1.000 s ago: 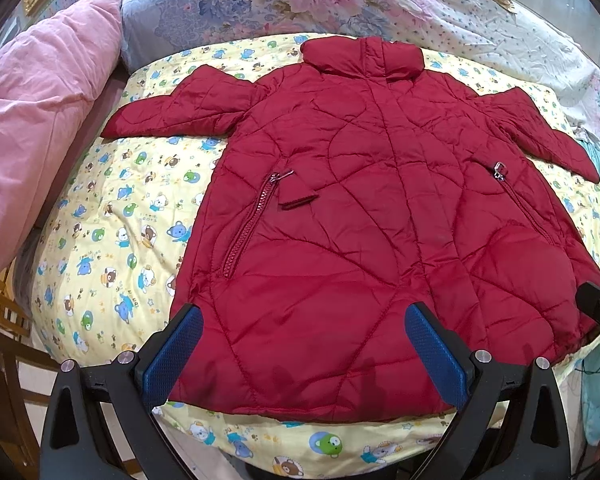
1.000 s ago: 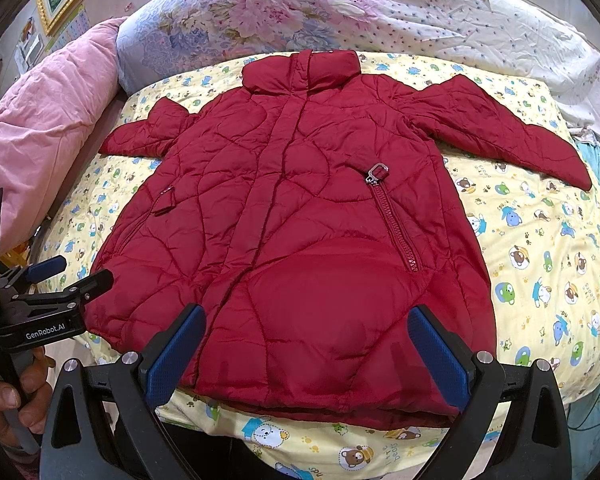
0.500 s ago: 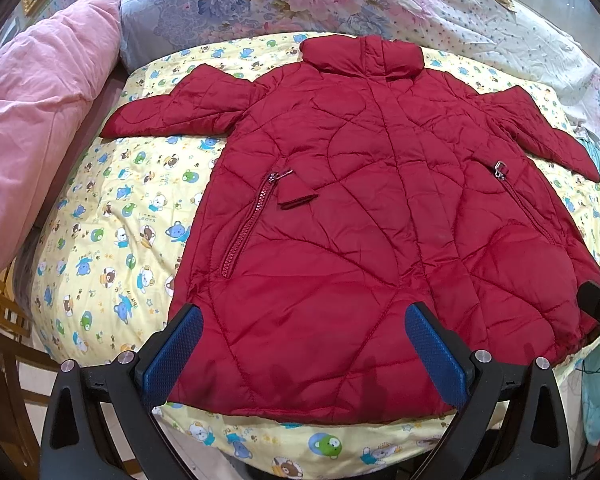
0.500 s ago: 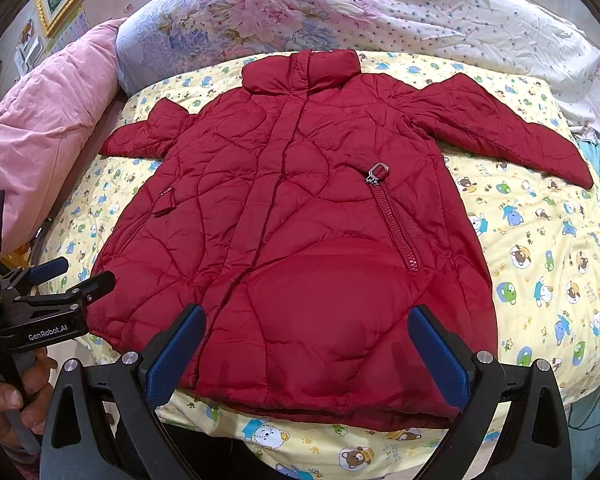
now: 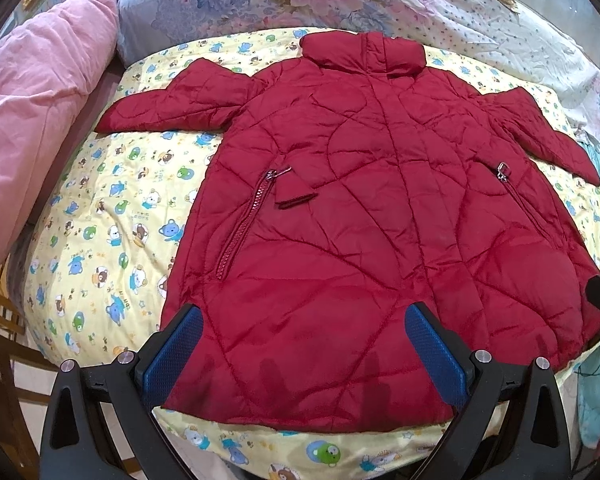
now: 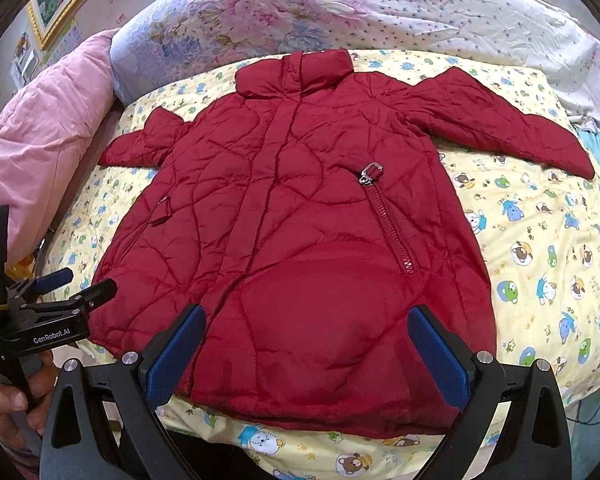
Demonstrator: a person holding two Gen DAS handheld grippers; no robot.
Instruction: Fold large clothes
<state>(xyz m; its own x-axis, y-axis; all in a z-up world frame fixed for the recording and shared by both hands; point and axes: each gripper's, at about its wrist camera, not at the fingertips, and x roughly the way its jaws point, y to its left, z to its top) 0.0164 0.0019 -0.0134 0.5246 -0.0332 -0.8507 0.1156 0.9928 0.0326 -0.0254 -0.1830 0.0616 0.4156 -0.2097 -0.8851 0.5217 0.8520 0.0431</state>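
Note:
A red quilted coat lies flat, front up, on a yellow cartoon-print bedsheet, collar far, both sleeves spread out to the sides. It also shows in the right wrist view. My left gripper is open and empty, hovering above the hem's left part. My right gripper is open and empty above the hem's right part. The left gripper also shows at the left edge of the right wrist view, held by a hand.
A pink quilt lies along the left side of the bed. A floral quilt lies beyond the collar. The sheet's near edge drops off below the hem. A wooden chair stands at lower left.
Both views stay almost the same; the grippers have only drifted slightly. The coat has not moved.

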